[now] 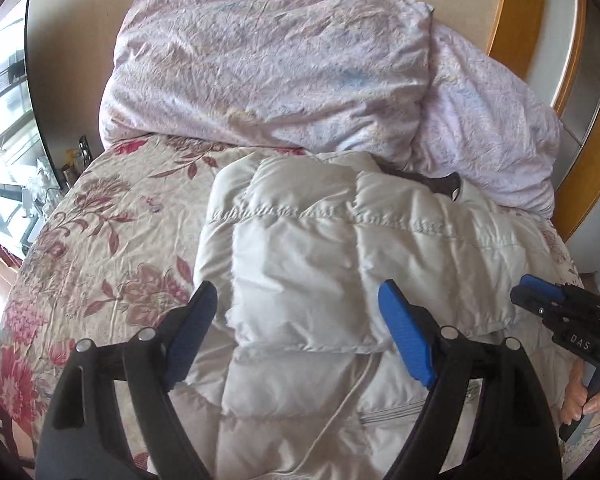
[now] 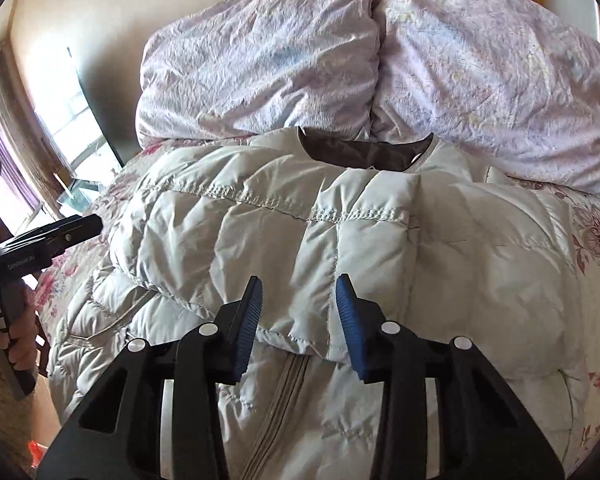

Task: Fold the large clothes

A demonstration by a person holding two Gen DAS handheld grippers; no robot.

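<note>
A cream quilted puffer jacket (image 1: pixel 320 248) (image 2: pixel 292 232) lies on the flowered bedspread (image 1: pixel 100 240), its brown-lined collar (image 2: pixel 360 152) toward the pillows. One sleeve is folded across its front, and the zip (image 2: pixel 276 400) shows below the sleeve's cuff edge. My left gripper (image 1: pixel 300 304) hovers over the jacket's left part with its jaws wide open and nothing pinched. My right gripper (image 2: pixel 299 300) stands over the folded sleeve's lower edge, its blue pads (image 2: pixel 350 320) a hand's width apart, with fabric showing under the gap and none squeezed. Each gripper also shows at the edge of the other's view: right gripper (image 1: pixel 540 296), left gripper (image 2: pixel 88 224).
Two crumpled lilac pillows (image 1: pixel 268 72) (image 2: pixel 492 80) rest against the wall behind the jacket. A window (image 1: pixel 4 120) lies to the left and a wooden door frame (image 1: pixel 516 12) to the right. A person's hand (image 1: pixel 588 400) grips the right handle.
</note>
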